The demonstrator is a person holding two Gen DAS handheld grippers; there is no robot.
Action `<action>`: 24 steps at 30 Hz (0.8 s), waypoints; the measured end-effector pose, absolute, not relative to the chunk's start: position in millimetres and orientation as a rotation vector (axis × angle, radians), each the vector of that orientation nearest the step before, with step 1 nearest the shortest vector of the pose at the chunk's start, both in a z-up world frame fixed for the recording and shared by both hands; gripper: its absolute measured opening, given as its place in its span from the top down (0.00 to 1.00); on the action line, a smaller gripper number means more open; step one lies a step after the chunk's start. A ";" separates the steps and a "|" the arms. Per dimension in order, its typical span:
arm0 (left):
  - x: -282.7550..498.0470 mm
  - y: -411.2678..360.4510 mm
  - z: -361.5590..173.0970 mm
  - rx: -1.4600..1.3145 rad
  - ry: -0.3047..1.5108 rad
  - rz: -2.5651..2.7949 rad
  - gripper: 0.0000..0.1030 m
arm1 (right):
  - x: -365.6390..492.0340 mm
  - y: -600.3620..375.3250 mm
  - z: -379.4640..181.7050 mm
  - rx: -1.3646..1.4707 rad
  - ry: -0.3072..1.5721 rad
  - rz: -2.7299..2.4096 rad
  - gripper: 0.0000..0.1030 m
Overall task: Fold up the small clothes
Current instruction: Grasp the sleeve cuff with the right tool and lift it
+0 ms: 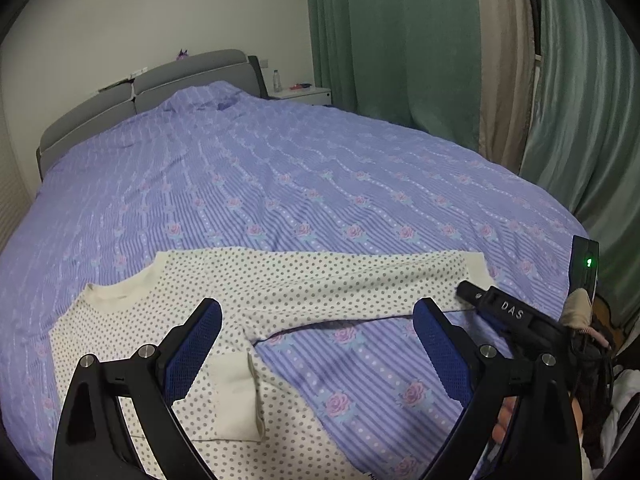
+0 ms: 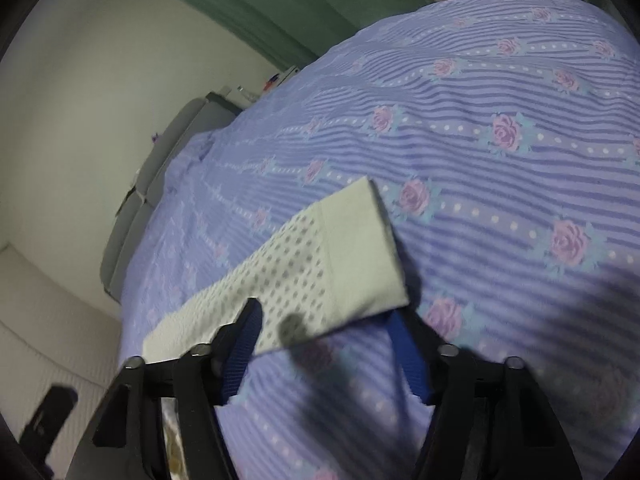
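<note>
Left wrist view: dotted white top (image 1: 168, 312) flat on striped floral bedspread (image 1: 280, 184); left gripper (image 1: 316, 344) jaws apart, empty. Right gripper (image 2: 324, 320) straddling sleeve cuff (image 2: 360, 248), jaws apart, grip unconfirmed. Nightstand (image 1: 308, 95), green curtains (image 1: 400, 40) beyond.

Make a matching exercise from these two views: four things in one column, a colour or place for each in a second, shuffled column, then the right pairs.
Column one:
1. dotted top
2. bedspread
3. curtains
4. plastic bottle

Column two:
A. green, hanging beside the bed
B. purple stripes with pink roses
C. on the white nightstand by the headboard
D. cream with grey dots, spread on the bed

Pairs: 1-D, 2-B, 3-A, 4-C
</note>
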State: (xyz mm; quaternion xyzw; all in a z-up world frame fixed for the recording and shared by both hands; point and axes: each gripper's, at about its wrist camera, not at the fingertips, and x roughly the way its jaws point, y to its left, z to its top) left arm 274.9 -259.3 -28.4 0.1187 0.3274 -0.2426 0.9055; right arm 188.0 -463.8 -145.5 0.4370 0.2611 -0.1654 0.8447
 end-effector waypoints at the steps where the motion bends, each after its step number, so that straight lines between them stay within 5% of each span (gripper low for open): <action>1: 275.3 -257.8 -29.1 0.248 0.678 -0.497 0.05 | 187.4 -465.6 -146.0 0.911 0.550 -0.367 0.55; 9: 278.7 -227.8 -27.9 0.215 0.690 -0.442 0.05 | 186.3 -467.7 -133.7 0.854 0.560 -0.396 0.85; 24: 279.1 -73.2 3.4 -0.069 0.672 -0.163 0.05 | 238.0 -347.0 51.1 0.211 0.360 -0.075 0.91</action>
